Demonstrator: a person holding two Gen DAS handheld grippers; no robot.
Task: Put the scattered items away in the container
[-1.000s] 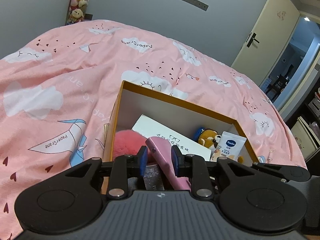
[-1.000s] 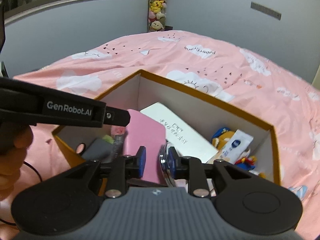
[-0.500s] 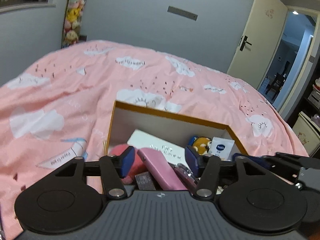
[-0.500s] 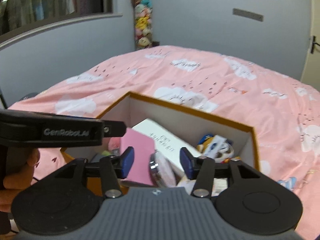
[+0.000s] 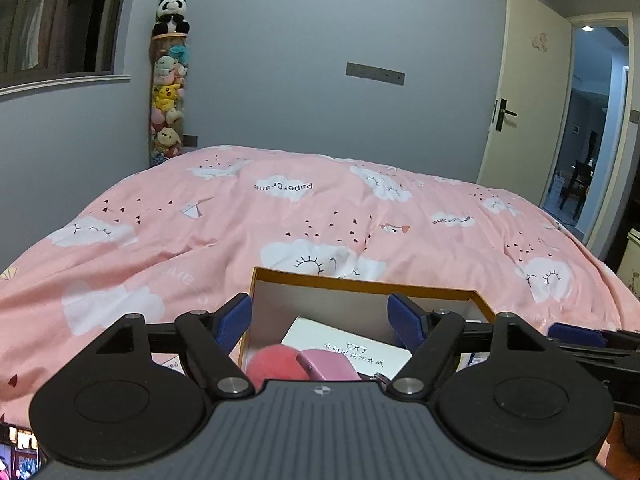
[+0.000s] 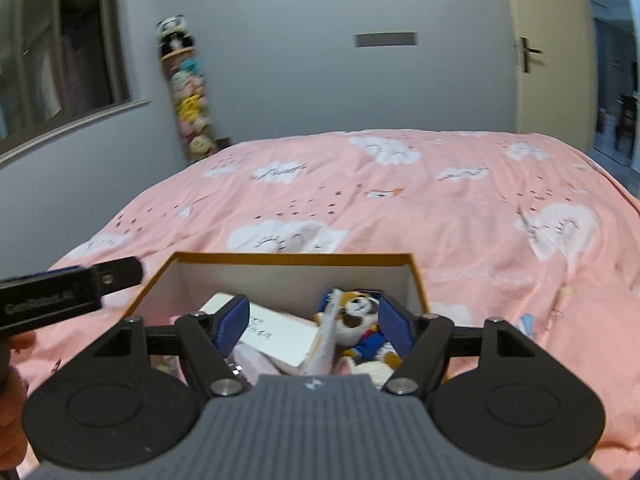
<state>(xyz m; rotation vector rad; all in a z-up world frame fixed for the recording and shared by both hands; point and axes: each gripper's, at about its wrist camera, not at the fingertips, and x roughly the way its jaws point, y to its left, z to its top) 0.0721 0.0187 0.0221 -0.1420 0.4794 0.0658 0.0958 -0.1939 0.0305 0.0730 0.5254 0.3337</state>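
Both tongs, left [image 5: 320,320] and right [image 6: 313,326], spread and empty above the filled box [image 6: 296,257]; tidying seemingly done, next only a check of the bed [image 5: 320,220].

"PaperCrane" (upside down) is printed on the pink duvet [image 5: 280,216].

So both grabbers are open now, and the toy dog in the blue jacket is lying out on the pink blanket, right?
Not quite. Both grippers are open, but the toy dog is inside the box, next to the white card box, not on the pink blanket. The right wrist view shows it.
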